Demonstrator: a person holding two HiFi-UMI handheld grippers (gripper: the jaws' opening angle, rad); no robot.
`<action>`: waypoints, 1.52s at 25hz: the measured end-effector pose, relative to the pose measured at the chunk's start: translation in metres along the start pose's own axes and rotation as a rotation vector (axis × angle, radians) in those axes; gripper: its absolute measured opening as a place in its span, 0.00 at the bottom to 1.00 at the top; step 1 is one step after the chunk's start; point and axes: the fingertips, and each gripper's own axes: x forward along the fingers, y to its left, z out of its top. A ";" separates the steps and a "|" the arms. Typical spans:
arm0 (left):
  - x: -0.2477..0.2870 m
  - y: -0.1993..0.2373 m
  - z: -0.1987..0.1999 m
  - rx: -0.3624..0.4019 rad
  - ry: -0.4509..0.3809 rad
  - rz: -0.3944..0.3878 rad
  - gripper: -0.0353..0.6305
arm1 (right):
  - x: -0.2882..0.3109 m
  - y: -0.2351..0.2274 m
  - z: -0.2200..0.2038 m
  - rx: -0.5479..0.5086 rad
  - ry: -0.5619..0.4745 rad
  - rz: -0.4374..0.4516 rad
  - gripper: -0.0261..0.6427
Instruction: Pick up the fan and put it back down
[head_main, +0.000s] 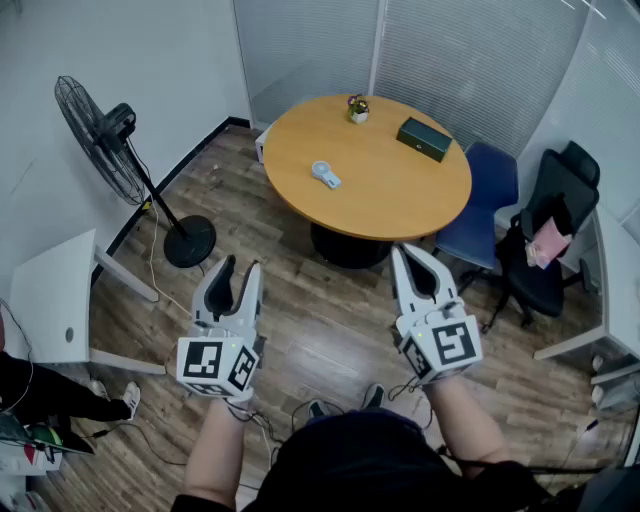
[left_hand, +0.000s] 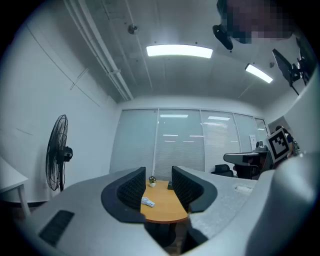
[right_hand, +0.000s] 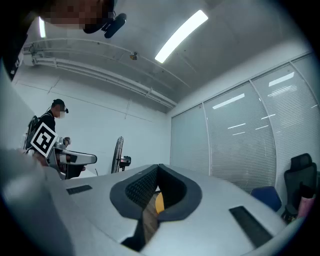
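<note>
While the small hand fan (head_main: 325, 175) lay flat on the round table (head_main: 400, 200), left of centre, its long axis ran diagonally, well ahead of both grippers. Pale blue-white, round head, short handle. Left hand-held gripper (head_main: 241, 267) lined up on it, jaws part-open and empty; right hand-held gripper (head_main: 403, 253) closed, empty.

Both units same build: left gripper (head_main: 240, 270) and right gripper (head_main: 405, 252) have pale grey-white shells tapering to pointed jaws, lined black inside. The pads (left_hand: 131, 189) are black with a fine grid texture. There's a black slot (right_hand: 248, 225) on the shell top. At the back of each sits a white cube (head_main: 216, 366) with black square markers. Thin dark cables (head_main: 255, 418) trail below the cubes. The person wears a dark top (head_main: 370, 460) and dark shoes (head_main: 372, 396), forearms bare.
</note>
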 end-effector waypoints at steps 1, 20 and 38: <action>0.000 -0.001 -0.001 -0.005 0.002 0.001 0.30 | -0.001 -0.001 -0.001 0.004 0.003 -0.002 0.05; 0.015 0.013 -0.031 -0.041 0.018 -0.035 0.44 | 0.008 -0.024 -0.031 0.056 0.047 -0.102 0.34; 0.172 0.034 -0.059 -0.025 0.098 0.058 0.44 | 0.169 -0.128 -0.082 0.161 0.041 0.015 0.37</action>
